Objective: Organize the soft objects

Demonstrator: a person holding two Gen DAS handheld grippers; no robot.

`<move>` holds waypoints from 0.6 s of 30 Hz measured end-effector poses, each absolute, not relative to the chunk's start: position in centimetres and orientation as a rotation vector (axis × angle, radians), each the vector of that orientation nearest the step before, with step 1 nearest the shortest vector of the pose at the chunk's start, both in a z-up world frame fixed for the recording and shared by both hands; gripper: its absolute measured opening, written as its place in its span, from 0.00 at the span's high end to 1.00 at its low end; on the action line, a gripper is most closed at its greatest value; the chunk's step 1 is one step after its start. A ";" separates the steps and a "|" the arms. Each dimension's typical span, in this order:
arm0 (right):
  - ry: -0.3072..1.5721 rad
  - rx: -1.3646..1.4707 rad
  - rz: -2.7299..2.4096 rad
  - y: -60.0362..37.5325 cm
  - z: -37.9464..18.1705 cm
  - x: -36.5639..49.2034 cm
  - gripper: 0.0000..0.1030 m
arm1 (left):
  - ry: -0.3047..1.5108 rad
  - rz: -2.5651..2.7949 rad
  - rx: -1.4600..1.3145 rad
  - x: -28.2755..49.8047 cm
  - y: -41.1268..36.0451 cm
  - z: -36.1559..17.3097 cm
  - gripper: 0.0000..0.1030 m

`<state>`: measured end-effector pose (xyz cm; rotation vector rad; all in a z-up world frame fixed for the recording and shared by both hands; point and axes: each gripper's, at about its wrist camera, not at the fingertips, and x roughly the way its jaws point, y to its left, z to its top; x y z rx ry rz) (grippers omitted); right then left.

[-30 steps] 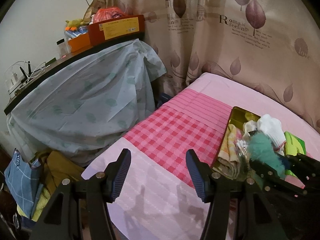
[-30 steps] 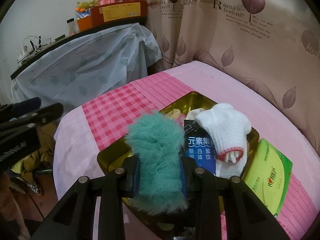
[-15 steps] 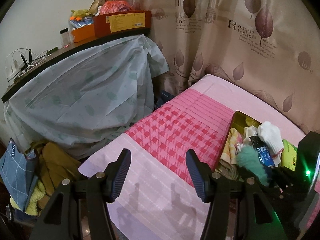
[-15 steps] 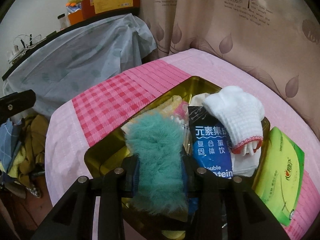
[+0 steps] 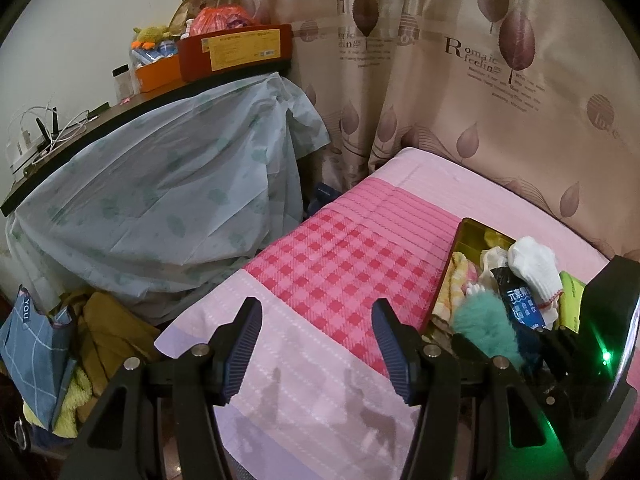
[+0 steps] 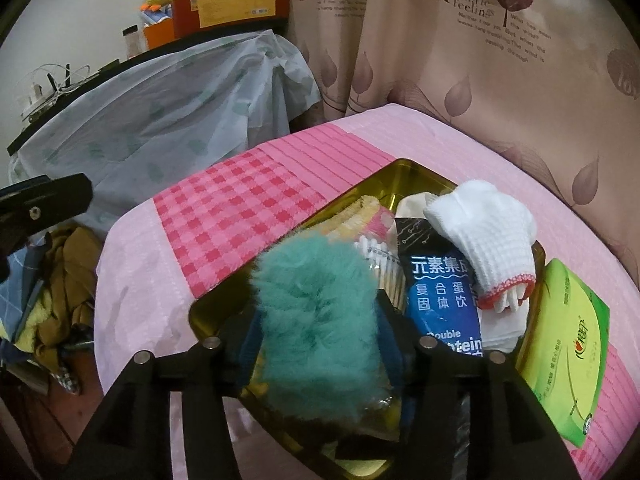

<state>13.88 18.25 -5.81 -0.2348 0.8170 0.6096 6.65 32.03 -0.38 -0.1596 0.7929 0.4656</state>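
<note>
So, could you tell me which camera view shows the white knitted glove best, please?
The right wrist view: the white knitted glove sits large and near centre, lying on the blue packet in the gold tin, its red-edged cuff visible. The left wrist view shows it small at the right edge, near the right gripper.

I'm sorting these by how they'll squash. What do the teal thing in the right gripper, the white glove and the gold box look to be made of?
Teal thing: long fluffy pile, probably synthetic faux fur; fibres stand out raggedly. White glove: knitted yarn, likely cotton, with visible ribbed stitches and a red-edged cuff. Gold box: glossy, reflective thin walls, seemingly tinplate metal.
</note>
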 end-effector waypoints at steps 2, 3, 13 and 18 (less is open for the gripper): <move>0.803 -0.236 0.612 18.3 -5.5 13.5 0.38 | 0.794 0.462 -0.156 6.7 31.9 -0.4 0.43; 0.798 -0.237 0.612 18.3 -5.3 13.3 0.36 | 0.794 0.461 -0.154 6.6 31.8 -0.4 0.43; 0.752 -0.230 0.594 17.5 -3.3 11.9 0.13 | 0.788 0.444 -0.143 6.8 31.3 -0.3 0.43; 0.747 -0.211 0.560 16.0 -2.5 11.1 0.02 | 0.785 0.427 -0.133 6.8 30.7 -0.2 0.43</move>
